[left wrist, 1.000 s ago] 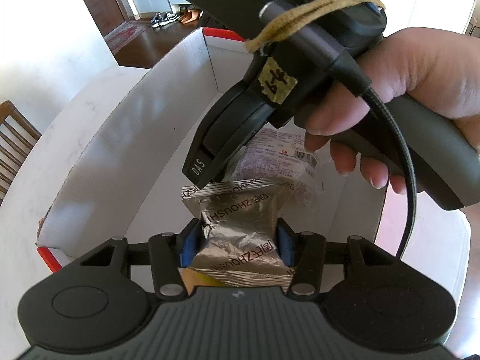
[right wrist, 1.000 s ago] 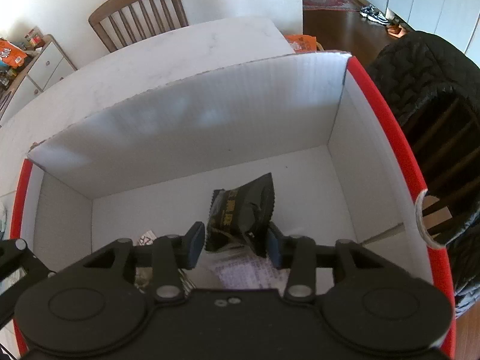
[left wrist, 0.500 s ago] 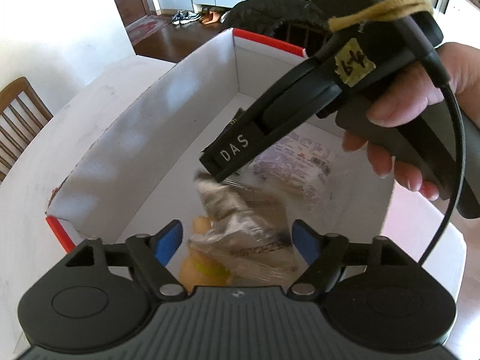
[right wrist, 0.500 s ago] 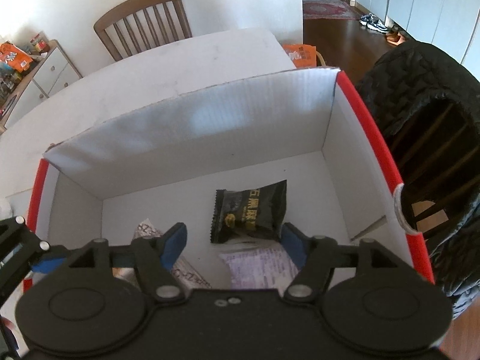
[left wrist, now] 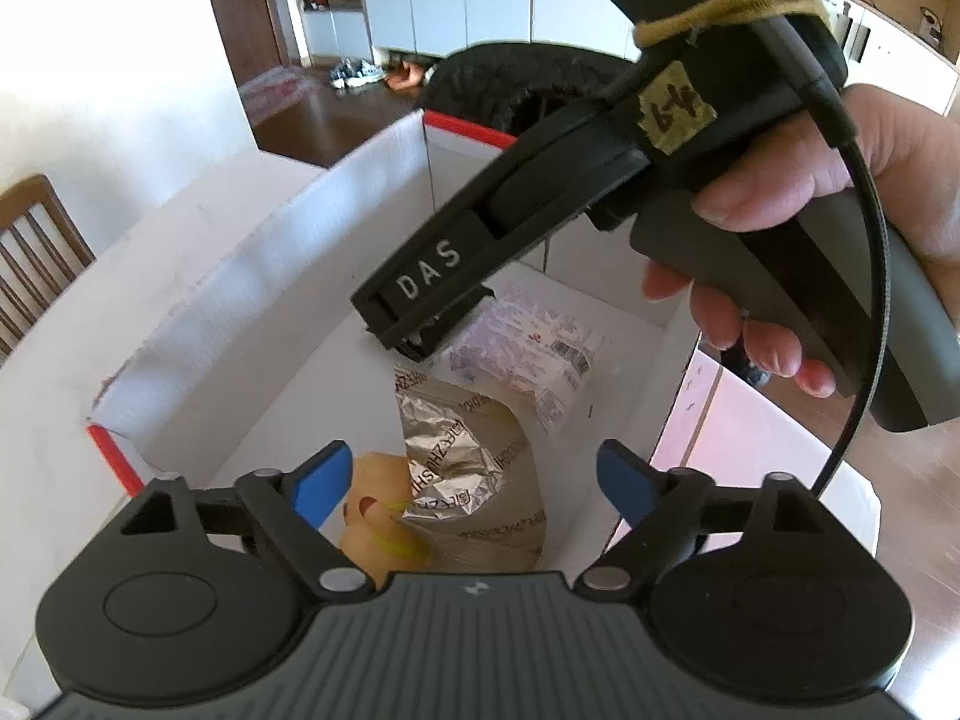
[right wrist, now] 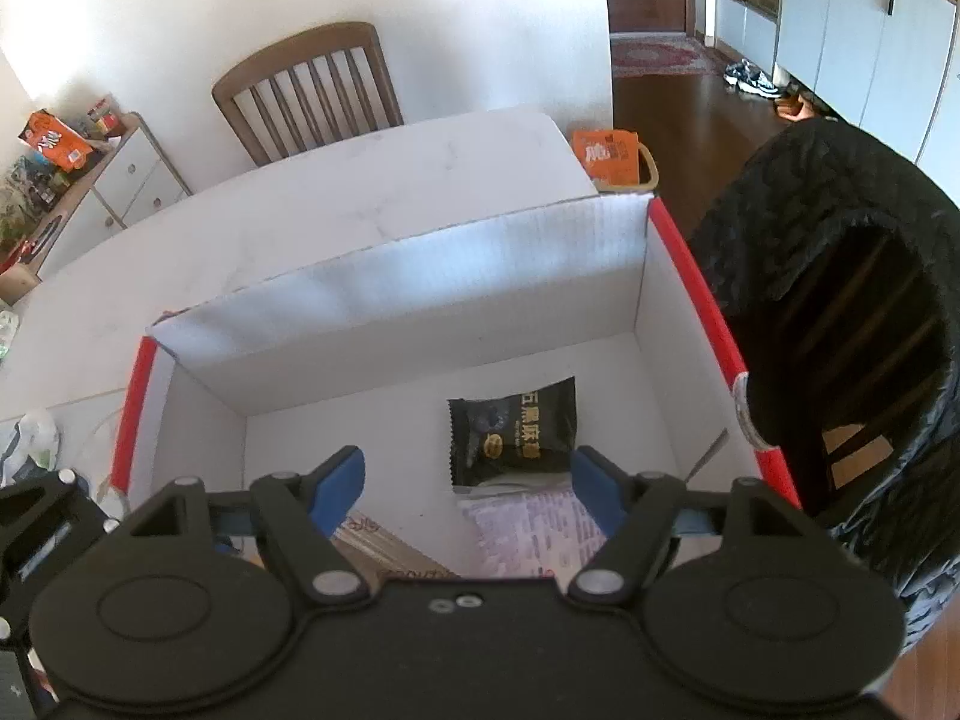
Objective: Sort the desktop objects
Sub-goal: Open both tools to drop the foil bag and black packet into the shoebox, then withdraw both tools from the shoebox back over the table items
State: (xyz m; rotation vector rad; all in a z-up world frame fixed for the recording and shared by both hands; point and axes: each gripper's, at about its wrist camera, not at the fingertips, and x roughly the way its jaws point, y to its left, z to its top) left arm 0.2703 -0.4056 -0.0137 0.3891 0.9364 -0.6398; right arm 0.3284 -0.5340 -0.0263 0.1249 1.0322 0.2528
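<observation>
Left gripper [left wrist: 471,480] and right gripper [right wrist: 468,483] both opening, nothing clamped. Silver foil packet [left wrist: 465,468] and black snack packet [right wrist: 513,435] lying in the cardboard box [right wrist: 420,282], toward 12 o'clock. Best to lift straight clear, avoiding box walls.

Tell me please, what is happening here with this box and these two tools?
A person is sorting snacks into a white cardboard box with red edges, holding a gripper in each hand. The left gripper is opening above a silver foil snack packet, which lies in the box beside a yellow toy. The right gripper is also opening; the black snack packet lies on the box floor, clear of its pads, next to a pale printed packet. Neither gripper holds anything.
</observation>
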